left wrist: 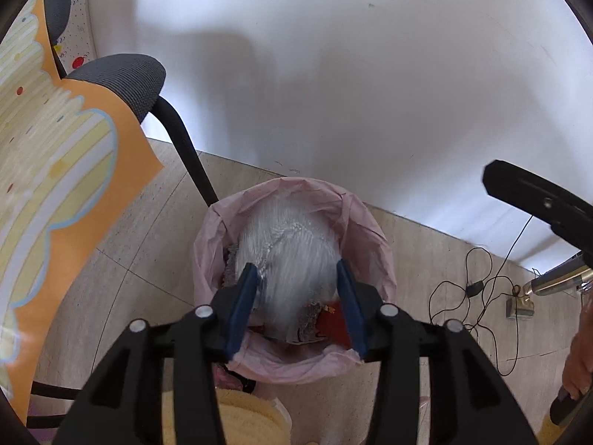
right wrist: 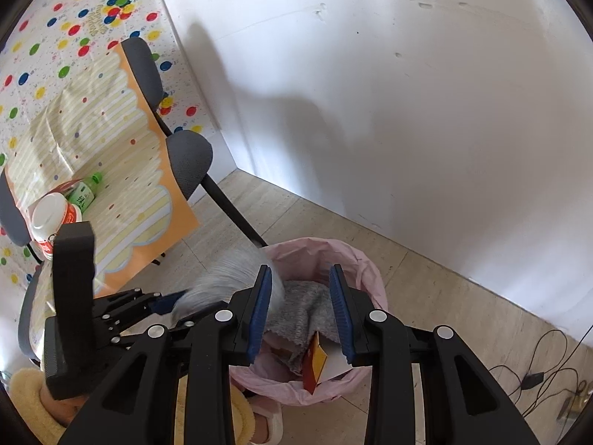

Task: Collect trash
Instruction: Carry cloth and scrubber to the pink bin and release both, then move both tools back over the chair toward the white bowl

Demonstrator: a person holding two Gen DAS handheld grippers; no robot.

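A bin lined with a pink bag (left wrist: 365,230) (right wrist: 355,259) stands on the floor by the white wall. Inside lie a grey cloth (right wrist: 307,307) and a red and yellow packet (right wrist: 315,363) (left wrist: 335,324). My left gripper (left wrist: 296,296) (right wrist: 178,306) hangs over the bin, jaws apart. A white crinkly wrapper (left wrist: 289,256) (right wrist: 226,278), blurred, sits loose between and below its blue pads (left wrist: 242,293), at the bin's mouth. Above the bin's near side, my right gripper (right wrist: 300,307) is open with nothing between its fingers.
A grey-seated chair (left wrist: 122,78) (right wrist: 189,159) stands left of the bin, its black leg (left wrist: 189,152) close to the rim. A table (right wrist: 55,18) with a dotted cloth carries a green-capped bottle (right wrist: 87,191) and a red-and-white cup (right wrist: 52,218). Black cables (left wrist: 478,289) lie on the floor at right.
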